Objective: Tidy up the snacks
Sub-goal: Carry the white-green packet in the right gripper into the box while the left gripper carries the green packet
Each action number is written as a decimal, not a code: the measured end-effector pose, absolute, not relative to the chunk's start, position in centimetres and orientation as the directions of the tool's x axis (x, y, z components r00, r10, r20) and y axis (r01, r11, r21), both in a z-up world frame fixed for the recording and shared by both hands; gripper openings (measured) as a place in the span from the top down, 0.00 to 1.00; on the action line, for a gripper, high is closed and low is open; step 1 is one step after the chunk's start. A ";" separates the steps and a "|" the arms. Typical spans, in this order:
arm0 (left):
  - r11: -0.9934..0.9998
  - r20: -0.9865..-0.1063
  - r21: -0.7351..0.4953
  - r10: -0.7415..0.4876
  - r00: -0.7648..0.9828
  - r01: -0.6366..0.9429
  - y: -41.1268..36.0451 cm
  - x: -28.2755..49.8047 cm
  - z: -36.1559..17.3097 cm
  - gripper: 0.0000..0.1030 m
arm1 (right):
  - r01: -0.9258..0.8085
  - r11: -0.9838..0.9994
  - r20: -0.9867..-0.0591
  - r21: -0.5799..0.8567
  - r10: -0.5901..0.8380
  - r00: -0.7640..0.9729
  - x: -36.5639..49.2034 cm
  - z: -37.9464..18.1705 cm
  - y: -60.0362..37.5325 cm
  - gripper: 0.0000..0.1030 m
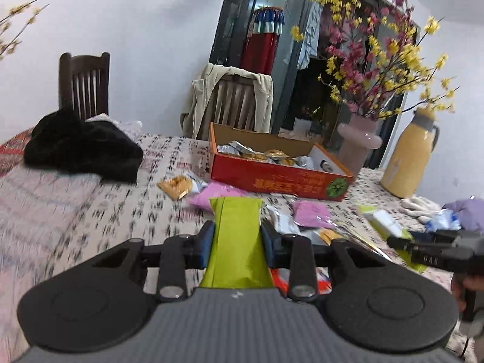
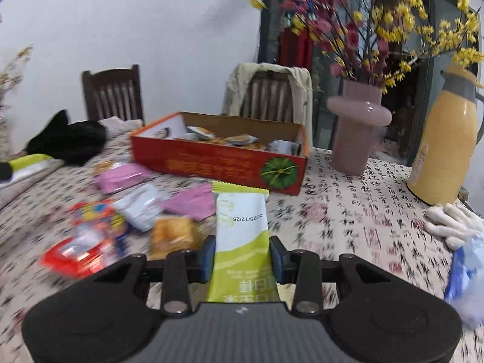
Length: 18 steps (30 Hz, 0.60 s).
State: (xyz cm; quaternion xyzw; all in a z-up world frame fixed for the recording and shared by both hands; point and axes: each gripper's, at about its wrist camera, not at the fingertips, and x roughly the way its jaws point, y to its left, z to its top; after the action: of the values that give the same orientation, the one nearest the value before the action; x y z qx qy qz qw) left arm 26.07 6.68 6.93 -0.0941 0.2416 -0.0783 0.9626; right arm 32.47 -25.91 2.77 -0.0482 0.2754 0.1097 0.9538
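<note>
My left gripper point(image 1: 237, 227) is shut on a plain lime-green snack packet point(image 1: 236, 211), held off the table and pointing at the red cardboard box point(image 1: 281, 181). My right gripper point(image 2: 242, 242) is shut on a white-and-green snack bar packet point(image 2: 240, 211), also lifted, in front of the same box point(image 2: 217, 163), which holds several wrapped snacks. The left wrist view shows the right gripper point(image 1: 402, 239) at the right edge with its packet point(image 1: 384, 220). Loose snacks lie on the tablecloth: pink packets point(image 2: 124, 177), a red one point(image 2: 75, 248), an orange one point(image 2: 172, 233).
A pink vase point(image 2: 355, 130) of flowers and a yellow thermos point(image 2: 444, 145) stand right of the box. White gloves point(image 2: 450, 220) and a blue bag point(image 2: 466, 269) lie at the right edge. A black garment point(image 1: 81, 148) sits far left; two chairs stand behind the table.
</note>
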 end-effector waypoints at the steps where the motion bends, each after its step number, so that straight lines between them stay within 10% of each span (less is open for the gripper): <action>1: 0.967 -0.447 -0.230 -0.207 0.870 0.111 6.7 24.9 6.8 0.68 | -0.243 0.970 -0.533 -0.029 0.190 0.824 31.1 2.9 -25.6 0.65; 18: 0.953 -0.454 -0.245 -0.276 0.847 0.180 5.0 18.4 5.8 0.68 | -0.223 0.974 -0.583 0.034 0.200 0.787 20.3 0.0 -24.3 0.65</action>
State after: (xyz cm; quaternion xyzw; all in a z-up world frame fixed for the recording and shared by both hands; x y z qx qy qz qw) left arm 18.39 4.98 5.82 -0.0970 0.2493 -0.1193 0.9562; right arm 20.34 -24.34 0.02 -0.0181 0.3064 0.1119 0.9451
